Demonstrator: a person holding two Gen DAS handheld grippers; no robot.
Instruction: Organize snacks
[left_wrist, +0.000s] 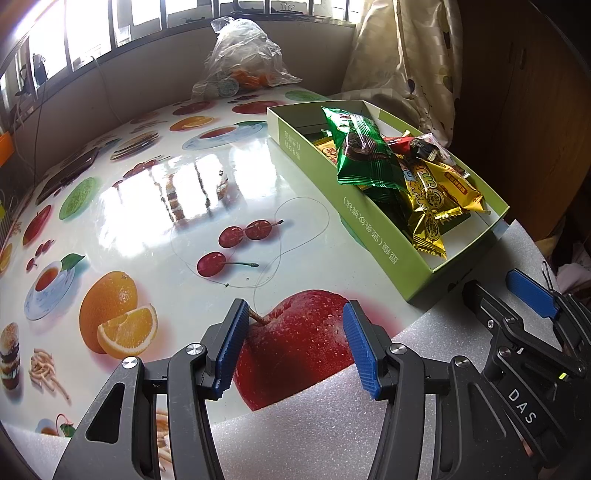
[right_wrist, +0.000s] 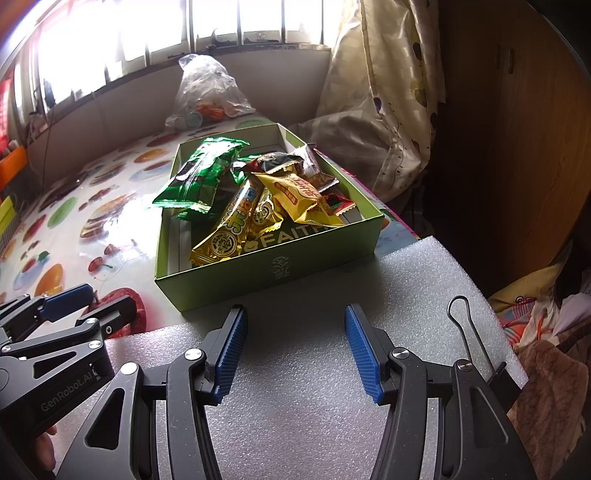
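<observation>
Right wrist view: we see snacks (right_wrist: 258, 199) piled inside the green box (right_wrist: 266, 273), apparently already gathered
Left gripper (left_wrist: 293, 341): jaws parted, empty
Right gripper (right_wrist: 293, 343): jaws parted, empty

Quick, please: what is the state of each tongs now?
Left tongs: open, holding nothing.
Right tongs: open, holding nothing.

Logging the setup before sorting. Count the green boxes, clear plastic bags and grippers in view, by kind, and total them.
Green box: 1
Clear plastic bag: 1
Grippers: 2, the left gripper and the right gripper, both open and empty
Total: 4
</observation>
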